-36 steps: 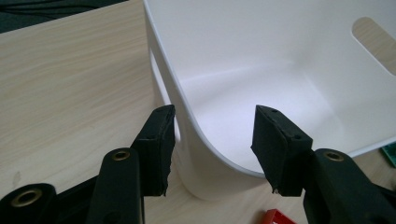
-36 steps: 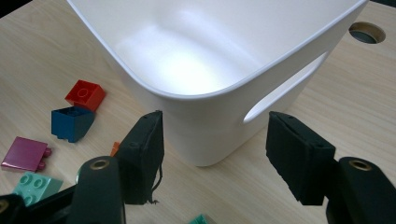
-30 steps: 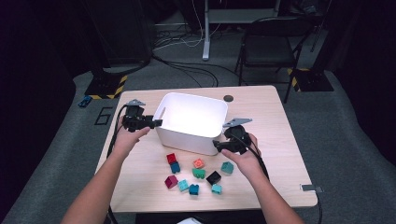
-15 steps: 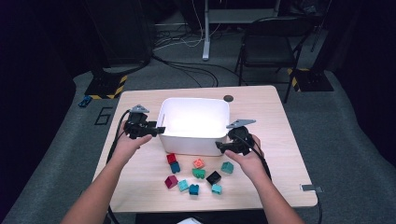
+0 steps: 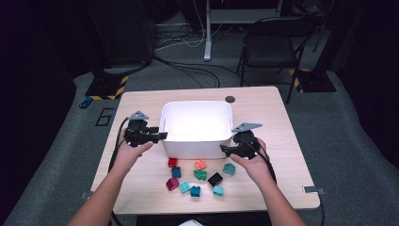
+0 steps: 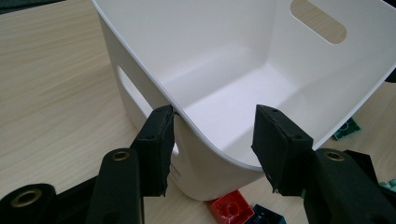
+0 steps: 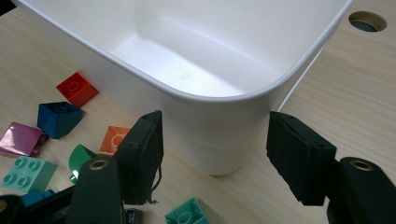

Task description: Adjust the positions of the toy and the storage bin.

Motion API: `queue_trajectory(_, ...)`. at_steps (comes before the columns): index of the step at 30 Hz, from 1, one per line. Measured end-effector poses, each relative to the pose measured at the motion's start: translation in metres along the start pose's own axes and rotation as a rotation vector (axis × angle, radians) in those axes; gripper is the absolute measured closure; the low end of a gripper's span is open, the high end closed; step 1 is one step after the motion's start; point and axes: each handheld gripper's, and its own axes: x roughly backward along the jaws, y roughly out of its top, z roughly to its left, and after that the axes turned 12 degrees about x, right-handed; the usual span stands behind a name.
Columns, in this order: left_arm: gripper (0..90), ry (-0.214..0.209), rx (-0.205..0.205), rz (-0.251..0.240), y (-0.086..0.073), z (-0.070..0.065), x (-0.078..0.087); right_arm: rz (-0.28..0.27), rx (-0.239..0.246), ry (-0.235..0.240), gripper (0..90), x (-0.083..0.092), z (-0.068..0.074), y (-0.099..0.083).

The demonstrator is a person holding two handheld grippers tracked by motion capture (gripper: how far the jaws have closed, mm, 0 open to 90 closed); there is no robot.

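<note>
White bin sat between two grippers

White plastic bin (image 5: 196, 128) stood at the middle of the wooden surface (image 5: 277, 117), with coloured toy blocks (image 5: 197, 176) scattered just in front of it. The left gripper (image 5: 160, 136) was at the bin's left front corner; in the left gripper view its jaws were spread and straddled the rim, one pad (image 6: 156, 140) touching the outer wall, the other clear over the inside. The right gripper (image 5: 225, 150) was at the right front corner; in the right gripper view its jaws stood wide apart, level with the rounded corner (image 7: 224, 135), neither pad touching it.
</note>
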Motion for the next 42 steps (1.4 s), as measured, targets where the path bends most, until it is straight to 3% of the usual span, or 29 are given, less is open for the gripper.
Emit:
queue_trajectory(9,47.2,-0.02,0.013,-0.013,-0.002,0.001,0.0,0.004,0.005,-0.003,35.7,0.0,-0.001,-0.001)
queue_trajectory(13,45.7,-0.008,0.001,-0.017,-0.002,0.003,0.0,0.002,0.011,-0.01,36.0,0.002,0.0,-0.002)
queue_trajectory(21,43.2,-0.031,0.037,-0.082,-0.003,0.008,0.01,-0.009,0.019,-0.02,37.9,0.007,0.005,-0.009)
queue_trajectory(26,42.8,-0.019,0.026,-0.102,-0.004,0.011,0.019,-0.009,0.036,-0.025,38.2,0.01,0.007,-0.017)
queue_trajectory(32,41.9,-0.003,0.005,-0.113,-0.005,0.014,0.023,-0.031,0.003,-0.033,38.4,0.013,0.005,-0.028)
queue_trajectory(36,41.7,-0.008,0.01,-0.111,-0.011,0.017,0.026,-0.035,0.014,-0.037,38.9,0.016,0.005,-0.038)
queue_trajectory(39,41.8,0.011,-0.012,-0.112,-0.014,0.017,0.03,-0.035,0.003,-0.043,38.9,0.018,0.004,-0.043)
queue_trajectory(42,41.8,0.0,-0.003,-0.13,-0.015,0.019,0.034,-0.037,-0.01,-0.05,40.0,0.019,0.004,-0.05)
